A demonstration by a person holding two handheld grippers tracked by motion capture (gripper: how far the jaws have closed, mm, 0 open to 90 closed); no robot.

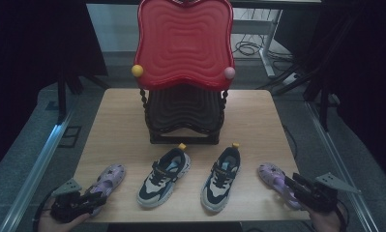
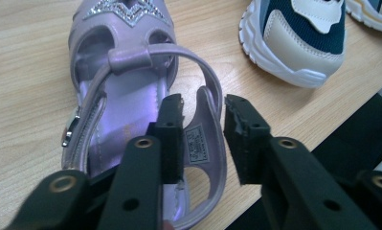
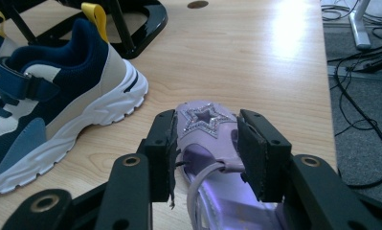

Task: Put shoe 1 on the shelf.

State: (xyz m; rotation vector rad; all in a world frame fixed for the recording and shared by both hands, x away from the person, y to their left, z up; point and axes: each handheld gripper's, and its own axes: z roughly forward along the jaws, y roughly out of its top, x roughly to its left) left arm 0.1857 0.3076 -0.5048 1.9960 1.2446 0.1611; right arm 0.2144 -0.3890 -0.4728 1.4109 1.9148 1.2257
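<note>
Left gripper (image 2: 203, 124), black, two-jawed, hand-held: jaws apart, straddling the heel wall of a lilac strapped sandal with a glittery star on the toe (image 2: 131, 96); one jaw inside the heel cup, the other outside, with a gap visible at the outer pad, so no clamp. Sandal lies flat at the near left corner of the light wooden table (image 1: 118, 111). Right gripper (image 3: 205, 143), same make: jaws set either side of the matching lilac star sandal (image 3: 207, 122) at the near right edge, pads flanking the upper just behind the star; whether they press on it cannot be told. Between the sandals, two navy, cream and white sneakers with yellow heel tabs: left one (image 1: 164, 176), right one (image 1: 222, 179), toes toward the near edge. Behind them, mid-table, a black tiered rack (image 1: 183, 121) with a red wavy-ribbed tray (image 1: 183, 43) tilted up on top.
</note>
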